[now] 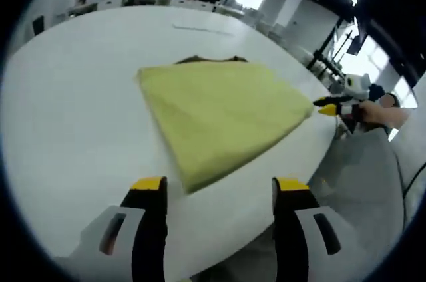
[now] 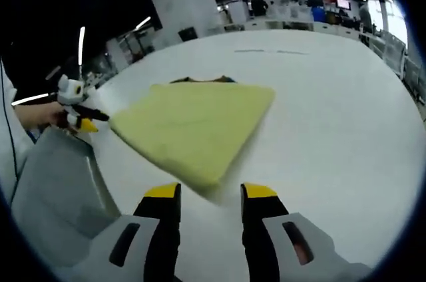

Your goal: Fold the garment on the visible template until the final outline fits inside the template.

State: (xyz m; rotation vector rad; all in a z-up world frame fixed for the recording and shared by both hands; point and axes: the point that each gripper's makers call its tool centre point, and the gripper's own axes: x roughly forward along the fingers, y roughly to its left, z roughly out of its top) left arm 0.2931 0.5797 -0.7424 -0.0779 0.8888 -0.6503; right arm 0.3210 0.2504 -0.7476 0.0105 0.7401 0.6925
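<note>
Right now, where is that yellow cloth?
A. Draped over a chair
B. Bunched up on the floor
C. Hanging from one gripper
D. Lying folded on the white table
D. The cloth lies flat and folded on the white table, with both the left gripper and the right gripper open and apart from it.

left gripper (image 1: pixel 216 185) jaws parted and empty, right gripper (image 2: pixel 210 192) jaws parted and empty, both held low
</note>
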